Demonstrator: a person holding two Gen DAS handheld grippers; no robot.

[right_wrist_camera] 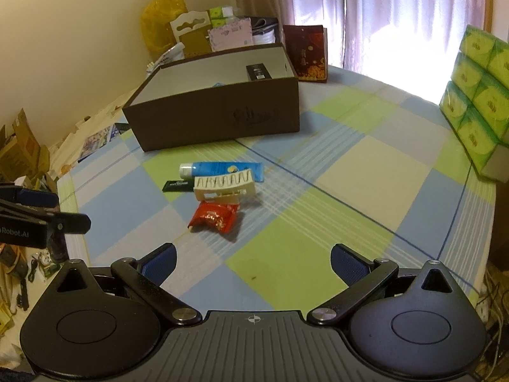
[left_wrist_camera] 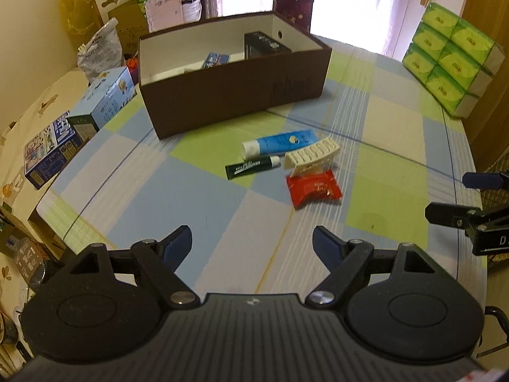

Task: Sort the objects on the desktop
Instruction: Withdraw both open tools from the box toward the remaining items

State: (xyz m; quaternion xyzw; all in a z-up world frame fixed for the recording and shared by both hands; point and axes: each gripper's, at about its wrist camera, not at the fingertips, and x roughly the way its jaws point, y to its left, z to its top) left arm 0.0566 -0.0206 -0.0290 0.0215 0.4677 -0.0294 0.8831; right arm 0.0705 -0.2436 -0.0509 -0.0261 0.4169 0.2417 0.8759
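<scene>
Woven cloth over the table (left_wrist_camera: 397, 133), matt, checked in pale blue, green and cream. Matt brown cardboard for the box (left_wrist_camera: 222, 102) at 12 o'clock, with a smooth white lining. Glossy plastic on the blue tube (left_wrist_camera: 280, 141); duller finish on the dark green tube (left_wrist_camera: 251, 167). Ribbed cream plastic for the hair clip (left_wrist_camera: 313, 156). Crinkled, shiny red foil wrapper (left_wrist_camera: 313, 189) at the near end. Shiny film around the green tissue packs (left_wrist_camera: 451, 54) at 2 o'clock.

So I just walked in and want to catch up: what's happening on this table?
Someone is sorting small items into the brown box. Both the left gripper and the right gripper hang open and hold nothing. A blue tube, green tube, cream hair clip and red packet wait on the checked tablecloth.
</scene>
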